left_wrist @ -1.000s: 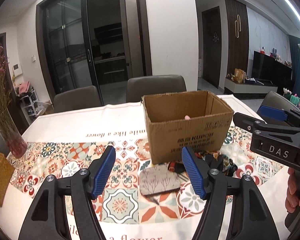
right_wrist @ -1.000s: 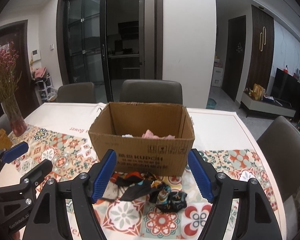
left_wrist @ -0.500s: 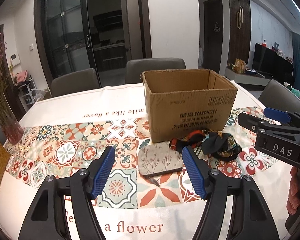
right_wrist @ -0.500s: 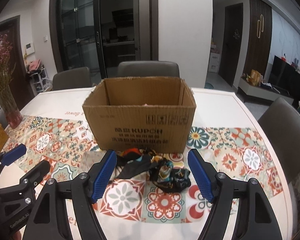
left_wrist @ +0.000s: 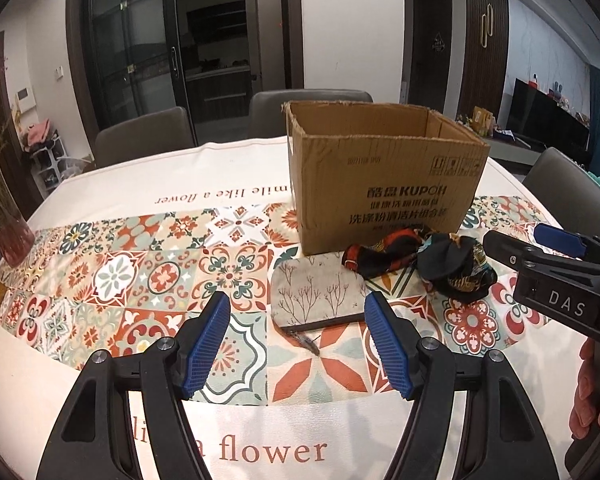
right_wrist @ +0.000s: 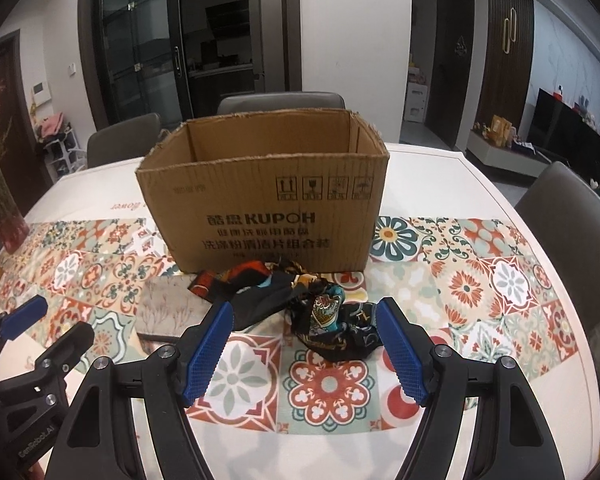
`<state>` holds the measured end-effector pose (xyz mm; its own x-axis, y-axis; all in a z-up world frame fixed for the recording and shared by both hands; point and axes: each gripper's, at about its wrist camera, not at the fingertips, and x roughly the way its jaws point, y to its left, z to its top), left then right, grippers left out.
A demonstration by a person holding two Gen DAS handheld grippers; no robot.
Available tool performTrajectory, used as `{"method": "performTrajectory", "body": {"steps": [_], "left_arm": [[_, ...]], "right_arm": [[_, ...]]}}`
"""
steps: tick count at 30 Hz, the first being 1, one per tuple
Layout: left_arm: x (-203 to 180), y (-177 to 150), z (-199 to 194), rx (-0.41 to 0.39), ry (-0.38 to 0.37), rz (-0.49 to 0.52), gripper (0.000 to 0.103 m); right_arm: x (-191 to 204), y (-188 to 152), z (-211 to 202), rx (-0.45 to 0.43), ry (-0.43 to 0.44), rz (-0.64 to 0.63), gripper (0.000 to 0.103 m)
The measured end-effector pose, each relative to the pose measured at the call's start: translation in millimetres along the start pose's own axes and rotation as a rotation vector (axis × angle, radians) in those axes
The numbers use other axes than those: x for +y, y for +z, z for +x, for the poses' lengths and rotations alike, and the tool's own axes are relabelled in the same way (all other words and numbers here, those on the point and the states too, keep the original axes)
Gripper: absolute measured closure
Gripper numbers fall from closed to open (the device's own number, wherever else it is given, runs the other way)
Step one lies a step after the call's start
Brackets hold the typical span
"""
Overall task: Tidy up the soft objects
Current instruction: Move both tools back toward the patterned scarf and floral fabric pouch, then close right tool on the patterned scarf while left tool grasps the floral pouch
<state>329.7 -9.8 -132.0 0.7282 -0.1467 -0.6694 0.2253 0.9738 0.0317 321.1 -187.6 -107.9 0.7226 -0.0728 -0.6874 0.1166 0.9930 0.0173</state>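
1. Two grippers over a table [left_wrist: 112, 184] spread with a tiled-pattern cloth, both tilted downward toward the near edge of the pattern.
2. Left gripper [left_wrist: 298, 322]: jaws parted fairly wide, blue pads bare, nothing clasped; aimed at a grey pouch [left_wrist: 320, 296] printed with small branches, lying flat between the two pads in that view but farther off, not touched.
3. Right gripper [right_wrist: 305, 330]: jaws likewise parted fairly wide, empty; pointed at a crumpled dark patterned scarf [right_wrist: 332, 320], heaped just beyond the pads with no contact.
4. Seen from the left wrist: right gripper [left_wrist: 556, 248] entering from the right edge, black body marked with white letters, fingertips of the holding hand [left_wrist: 590, 392] curled round its handle low at the right.
5. Seen from the right wrist: left gripper [right_wrist: 22, 322] low at the left edge, one blue pad tip raised above the cloth.
6. Scarf [left_wrist: 420, 258] strewn in front of the cardboard box [left_wrist: 384, 184], its orange-edged end touching the box's near wall; pouch [right_wrist: 172, 308] just left of the scarf.
7. Box open at the top, upright, far of both soft items; inside hidden from these angles.
8. Glass vase [left_wrist: 10, 232] with dried stems at the far left of the table; grey chairs [right_wrist: 280, 102] beyond the far edge.
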Motion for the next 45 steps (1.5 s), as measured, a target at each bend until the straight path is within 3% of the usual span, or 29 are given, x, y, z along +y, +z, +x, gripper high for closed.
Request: {"method": "performTrajectory", "body": {"steps": [16,39,45], "left_arm": [[6,5,53,0.003,-0.004,0.029,0.034],[22,4,132,0.089,-0.071,-0.006,0.035],[22,2,146,0.115,-0.096,-0.009,0.04]], "right_arm": [[3,2,50,0.031,-0.061,-0.022,0.029],[14,-1,107,0.117,-0.103,-0.02,0.029],[12,-2,118,0.139,-0.1,-0.001,0.029]]}}
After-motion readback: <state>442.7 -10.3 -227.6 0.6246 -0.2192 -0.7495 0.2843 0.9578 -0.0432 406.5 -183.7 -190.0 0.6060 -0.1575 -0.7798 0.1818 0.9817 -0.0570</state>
